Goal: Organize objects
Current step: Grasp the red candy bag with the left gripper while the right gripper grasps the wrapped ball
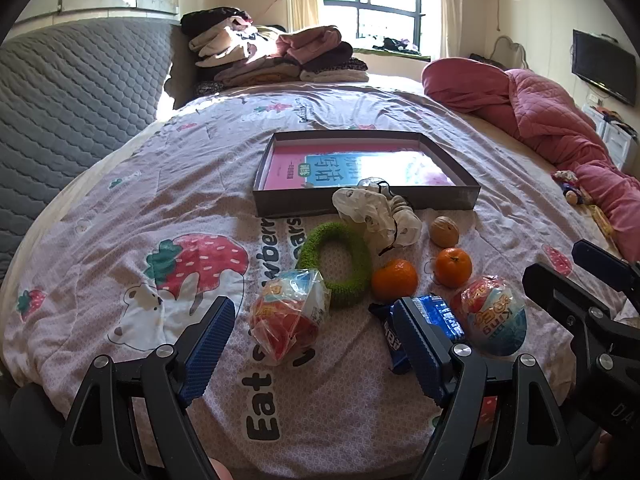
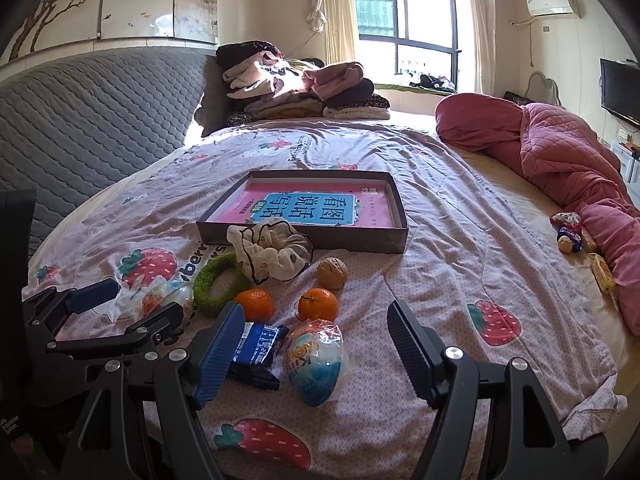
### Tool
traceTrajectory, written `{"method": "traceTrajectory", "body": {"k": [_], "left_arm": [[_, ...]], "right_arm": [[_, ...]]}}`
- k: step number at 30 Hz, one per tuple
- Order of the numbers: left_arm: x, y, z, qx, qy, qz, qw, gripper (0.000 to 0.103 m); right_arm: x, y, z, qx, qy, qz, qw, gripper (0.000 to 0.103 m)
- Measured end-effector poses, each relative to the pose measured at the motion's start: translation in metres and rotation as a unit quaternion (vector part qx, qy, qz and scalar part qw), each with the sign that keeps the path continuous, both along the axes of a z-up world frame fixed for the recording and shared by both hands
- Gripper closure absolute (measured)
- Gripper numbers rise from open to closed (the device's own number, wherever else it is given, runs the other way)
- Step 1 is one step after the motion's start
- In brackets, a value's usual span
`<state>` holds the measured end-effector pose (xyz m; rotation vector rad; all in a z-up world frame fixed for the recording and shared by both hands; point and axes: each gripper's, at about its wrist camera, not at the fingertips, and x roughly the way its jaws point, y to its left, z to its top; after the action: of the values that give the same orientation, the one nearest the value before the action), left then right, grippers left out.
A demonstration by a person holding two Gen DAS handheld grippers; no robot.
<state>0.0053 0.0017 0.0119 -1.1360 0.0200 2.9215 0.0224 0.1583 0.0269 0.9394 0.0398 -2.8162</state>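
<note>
Your left gripper (image 1: 316,344) hangs wide open above the bed (image 1: 120,184), nothing between its blue pads; the wrapped toy egg (image 1: 289,315) lies on the quilt in the gap ahead of them, not touched. Your right gripper (image 2: 316,344) is spread wide too, empty, with a second wrapped egg (image 2: 316,364) lying between its fingers and a blue snack packet (image 2: 258,350) just beside the left finger. Both grippers tilt down toward the quilt. Just past these sit two oranges, one (image 2: 254,304) near the green knitted ring (image 2: 214,280), the other (image 2: 318,304) a little apart to its right. A walnut (image 2: 332,273) sits behind the oranges. A white scrunchie (image 2: 272,254) rests against the front wall of the shallow grey box (image 2: 304,236). Inside the box lies a pink and blue book (image 2: 316,206), flat. Folded clothes (image 2: 304,88) are stacked at the far end of the bed, a pink quilt (image 2: 568,160) bunched along the right side.
</note>
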Motion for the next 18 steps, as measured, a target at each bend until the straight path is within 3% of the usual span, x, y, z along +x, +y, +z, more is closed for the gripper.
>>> {"method": "traceTrajectory", "body": {"k": [18], "left_arm": [[-0.0008,0.0005,-0.0048,0.003,-0.012,-0.003,0.9999,0.021]], "right_arm": [[0.0002,0.0022,-0.0068,0.005,-0.015,0.001,1.000,0.030]]}}
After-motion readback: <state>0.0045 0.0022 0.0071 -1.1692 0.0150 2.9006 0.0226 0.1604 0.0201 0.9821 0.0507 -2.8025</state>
